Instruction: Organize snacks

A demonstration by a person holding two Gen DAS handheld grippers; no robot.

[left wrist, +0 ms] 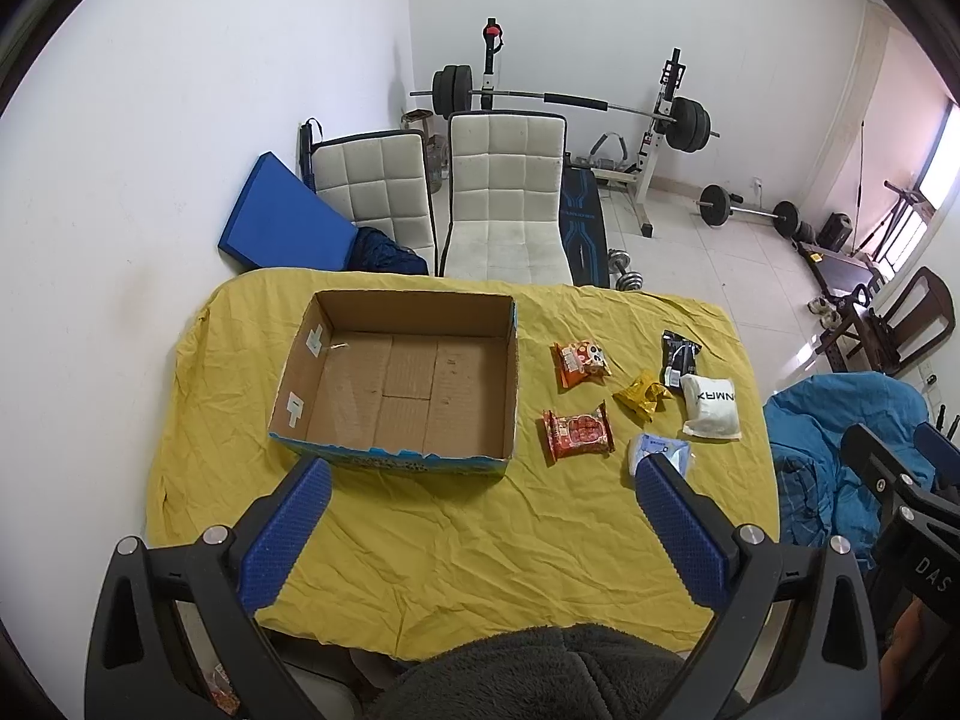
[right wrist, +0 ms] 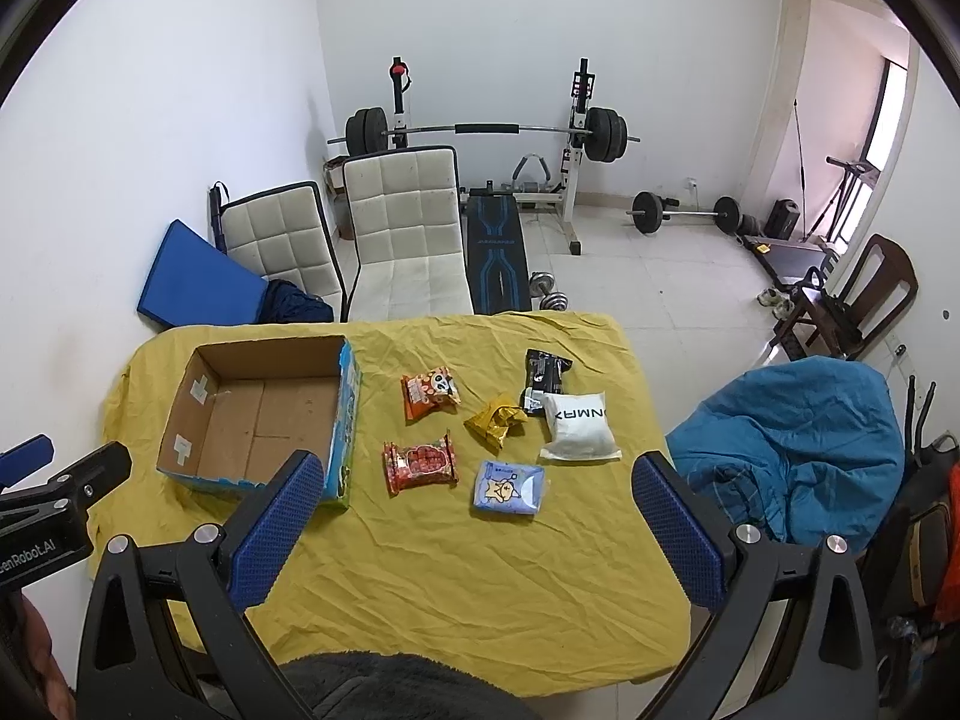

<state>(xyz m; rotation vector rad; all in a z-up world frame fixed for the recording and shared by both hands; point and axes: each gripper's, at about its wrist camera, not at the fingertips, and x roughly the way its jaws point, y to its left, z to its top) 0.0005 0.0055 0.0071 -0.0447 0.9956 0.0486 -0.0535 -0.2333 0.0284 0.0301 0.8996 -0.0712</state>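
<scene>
An empty cardboard box (left wrist: 408,384) (right wrist: 264,414) stands on the left of the yellow-clothed table (left wrist: 480,540) (right wrist: 480,570). To its right lie several snack packets: an orange panda packet (right wrist: 429,397), a red packet (right wrist: 420,462), a yellow packet (right wrist: 495,423), a black packet (right wrist: 543,375), a white pouch (right wrist: 579,426) and a pale blue packet (right wrist: 510,489). My left gripper (left wrist: 480,474) hangs open above the table's near side, in front of the box. My right gripper (right wrist: 474,474) is open too, held above the near edge, with the packets beyond its fingers.
Two white padded chairs (right wrist: 408,240) and a blue mat (right wrist: 192,288) stand behind the table. A barbell rack (right wrist: 486,132) and weights fill the far floor. A blue cloth-covered seat (right wrist: 798,444) is right of the table. A dark fleece sleeve (left wrist: 540,672) is at the bottom.
</scene>
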